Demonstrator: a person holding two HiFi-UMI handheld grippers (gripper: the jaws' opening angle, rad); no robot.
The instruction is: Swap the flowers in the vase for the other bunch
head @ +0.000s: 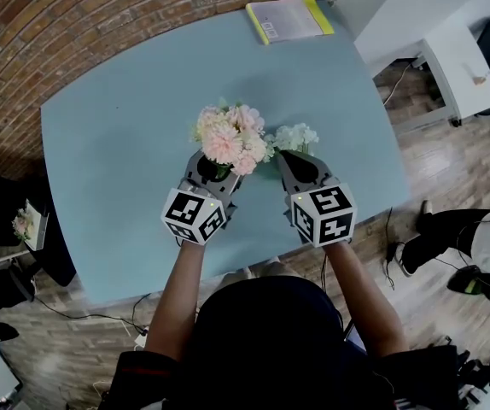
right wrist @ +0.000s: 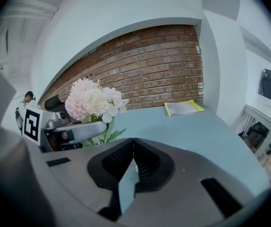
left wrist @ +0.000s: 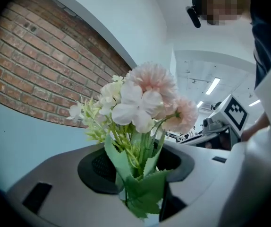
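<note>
pinching the green stems of the flower bunch (left wrist: 142,103), the left gripper (head: 218,169) holds the pink and white blooms out past its tips, above the near half of the blue table (head: 117,135). just beside it, the right gripper (head: 288,156) has its jaws pressed together on nothing, its tip near the white blooms. a yellow-edged booklet (head: 289,18) lies at the table's far edge.
</note>
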